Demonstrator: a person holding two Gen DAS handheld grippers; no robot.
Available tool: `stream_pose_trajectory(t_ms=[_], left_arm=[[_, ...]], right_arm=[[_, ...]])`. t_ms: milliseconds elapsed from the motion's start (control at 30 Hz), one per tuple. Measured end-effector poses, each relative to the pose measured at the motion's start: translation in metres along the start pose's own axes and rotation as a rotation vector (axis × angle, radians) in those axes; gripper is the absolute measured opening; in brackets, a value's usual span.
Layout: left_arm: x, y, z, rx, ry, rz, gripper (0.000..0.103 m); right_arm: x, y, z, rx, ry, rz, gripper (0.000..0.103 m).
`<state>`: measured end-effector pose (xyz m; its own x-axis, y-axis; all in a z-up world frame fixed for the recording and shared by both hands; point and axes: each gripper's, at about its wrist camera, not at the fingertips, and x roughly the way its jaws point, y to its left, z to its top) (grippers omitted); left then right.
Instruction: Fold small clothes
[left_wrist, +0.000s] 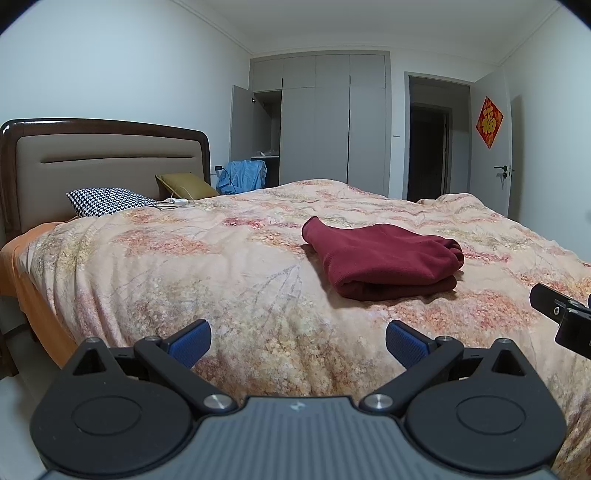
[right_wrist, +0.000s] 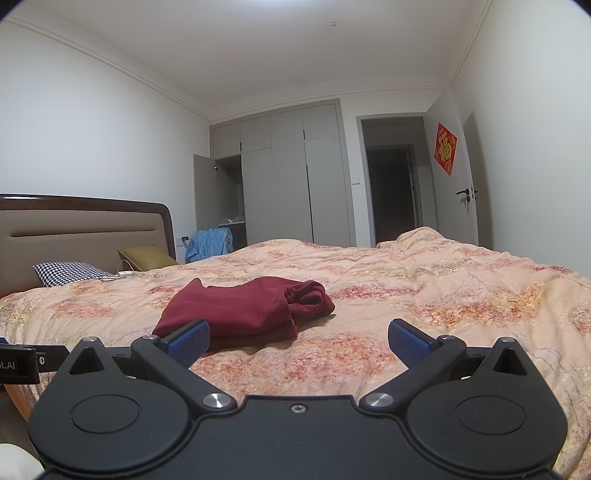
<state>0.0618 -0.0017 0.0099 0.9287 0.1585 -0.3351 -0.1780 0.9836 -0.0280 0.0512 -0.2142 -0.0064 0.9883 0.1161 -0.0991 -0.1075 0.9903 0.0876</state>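
Jaws spread wide on the left gripper (left_wrist: 298, 343), blue pads (left_wrist: 192, 341) apart and nothing between them; only floral quilt (left_wrist: 240, 258) beneath. Same on the right gripper (right_wrist: 298, 341): fully parted, blue pads (right_wrist: 408, 341) empty, hovering over the near edge of the bed. Touching no cloth on either side. Just ahead, resting on the quilt in the middle of the bed: the dark red garment (left_wrist: 380, 258), doubled into a compact stack with layers showing along the near fold. From the right wrist view, same dark red garment (right_wrist: 247, 310) close beyond the left pad, with one end bunched and rumpled rather than flat, a loose bit of fabric spilling out at the far right side. Judged from that: folding largely done for this piece, a tidy bundle already made and released, though the lumpy end could want smoothing or tucking. No other small clothes seen lying on the quilt awaiting folding. Further out, a houndstooth pillow (left_wrist: 110, 201) and an olive cushion (left_wrist: 186, 184) near the headboard (left_wrist: 107, 155), with a white charger and cable (left_wrist: 177, 201) beside them. Beyond the bed, a blue cloth (left_wrist: 243, 175) heaped by the open wardrobe (left_wrist: 317, 118); impossible to tell whether part of the job. Probably at or near the end of this item.
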Motion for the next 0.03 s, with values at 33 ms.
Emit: stream_pose_trajectory(t_ms=[33], left_arm=[[0.0004,0.0001,0.0002,0.000,0.001,0.000,0.103]], right_arm=[[0.0000,0.0000,0.0000,0.000,0.000,0.000,0.103]])
